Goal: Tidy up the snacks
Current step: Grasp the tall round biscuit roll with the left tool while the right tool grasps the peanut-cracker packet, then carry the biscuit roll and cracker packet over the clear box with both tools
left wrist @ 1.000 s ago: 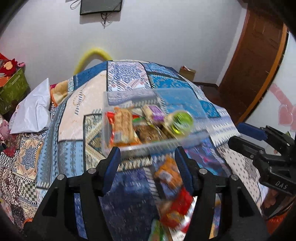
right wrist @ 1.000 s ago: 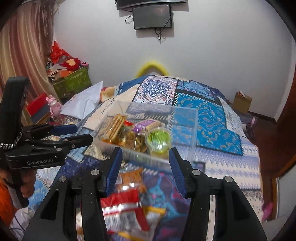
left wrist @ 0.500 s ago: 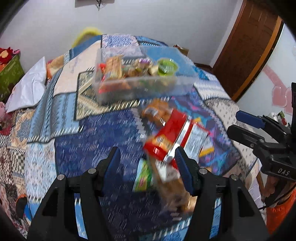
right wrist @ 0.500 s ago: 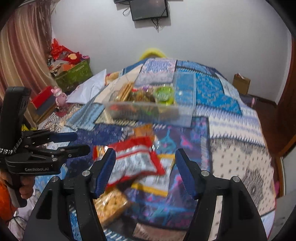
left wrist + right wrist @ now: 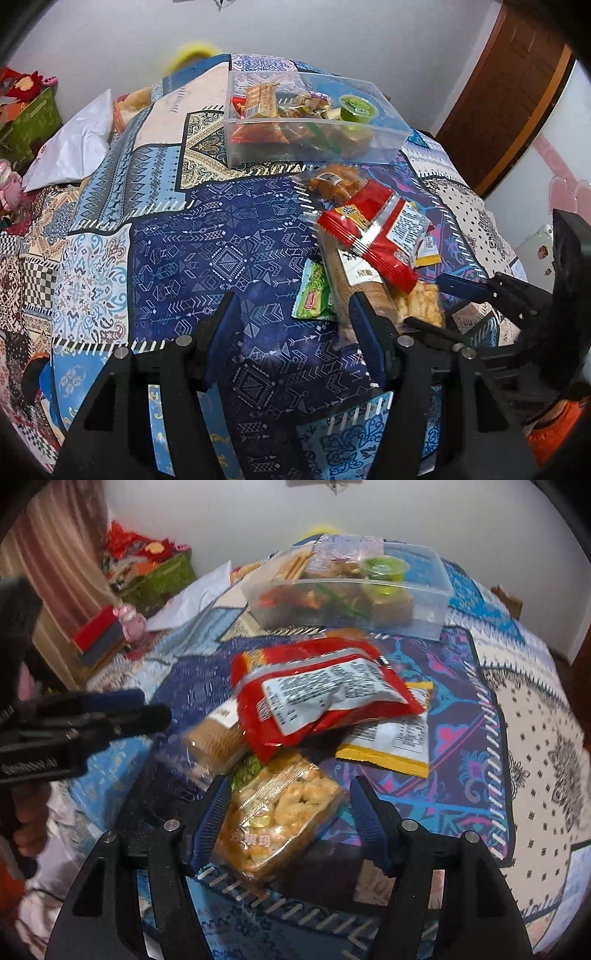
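A clear plastic box (image 5: 388, 127) (image 5: 428, 602) holding several snacks and a green jelly cup (image 5: 355, 108) sits at the far side of the patterned bedspread. A loose pile lies nearer: a red packet (image 5: 373, 236) (image 5: 317, 698), a biscuit sleeve (image 5: 351, 291), a green packet (image 5: 313, 295), a yellow packet (image 5: 391, 746) and a clear pack of golden puffs (image 5: 280, 812). My left gripper (image 5: 295, 332) is open and empty, just left of the pile. My right gripper (image 5: 288, 819) is open, its jaws on either side of the puff pack.
A white pillow (image 5: 70, 151) and a green box of red items (image 5: 159, 579) lie to the left. A wooden door (image 5: 502, 92) stands at the right. The bed edge runs near both grippers. My other gripper shows at each view's side.
Both grippers pulled back from the clear box and dropped toward the loose pile. The right gripper now straddles the puff pack. Both stayed open.
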Demonstrator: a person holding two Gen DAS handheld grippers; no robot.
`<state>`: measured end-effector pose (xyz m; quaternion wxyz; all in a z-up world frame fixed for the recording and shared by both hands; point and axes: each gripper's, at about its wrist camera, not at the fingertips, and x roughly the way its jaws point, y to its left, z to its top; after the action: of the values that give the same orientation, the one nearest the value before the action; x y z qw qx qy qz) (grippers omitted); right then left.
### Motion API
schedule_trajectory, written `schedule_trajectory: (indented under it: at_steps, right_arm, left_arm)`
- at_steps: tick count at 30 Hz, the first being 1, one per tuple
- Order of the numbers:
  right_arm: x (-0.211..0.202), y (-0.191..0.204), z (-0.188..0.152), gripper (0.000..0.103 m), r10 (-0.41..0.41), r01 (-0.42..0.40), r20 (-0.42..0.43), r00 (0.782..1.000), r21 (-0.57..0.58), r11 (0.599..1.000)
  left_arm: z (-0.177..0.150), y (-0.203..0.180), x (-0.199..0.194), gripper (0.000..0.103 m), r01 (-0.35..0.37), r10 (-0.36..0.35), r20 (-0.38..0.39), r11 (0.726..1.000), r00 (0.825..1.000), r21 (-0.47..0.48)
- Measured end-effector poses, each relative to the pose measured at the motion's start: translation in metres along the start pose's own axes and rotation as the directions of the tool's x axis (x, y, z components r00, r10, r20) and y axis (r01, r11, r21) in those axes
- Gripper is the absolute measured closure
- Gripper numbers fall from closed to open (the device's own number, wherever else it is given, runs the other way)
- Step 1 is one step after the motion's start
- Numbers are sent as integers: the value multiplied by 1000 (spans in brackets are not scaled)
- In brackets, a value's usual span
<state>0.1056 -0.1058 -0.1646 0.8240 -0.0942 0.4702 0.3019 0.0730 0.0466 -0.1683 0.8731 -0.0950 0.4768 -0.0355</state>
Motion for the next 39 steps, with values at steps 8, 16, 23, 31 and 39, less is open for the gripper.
schedule_trajectory:
  at_steps: [8, 16, 23, 31, 39]
  right_arm:
    - [0, -9, -4, 35, 9, -9, 1, 1000, -21, 1000]
    - [-10, -43, -11, 35, 18, -18, -6, 1000, 53, 998]
    - [-17, -56, -9, 35, -16, 15, 9, 1000, 79, 997]
    - [-3, -34, -9, 35, 39, -38, -19, 999, 46, 998]
    - [3, -36, -12, 56, 37, -36, -19, 999, 47, 998]
  left_arm:
    - [1, -15, 6, 43, 27, -27, -15, 999, 1000, 29]
    - [12, -36, 32, 43, 60, -55, -57, 995, 997, 85]
    - [21, -39, 57, 51, 78, -71, -102, 994, 992, 74]
    - [25, -38, 72, 62, 73, -67, -102, 996, 993, 55]
    - [19, -26, 55, 65, 60, -59, -68, 998, 996, 27]
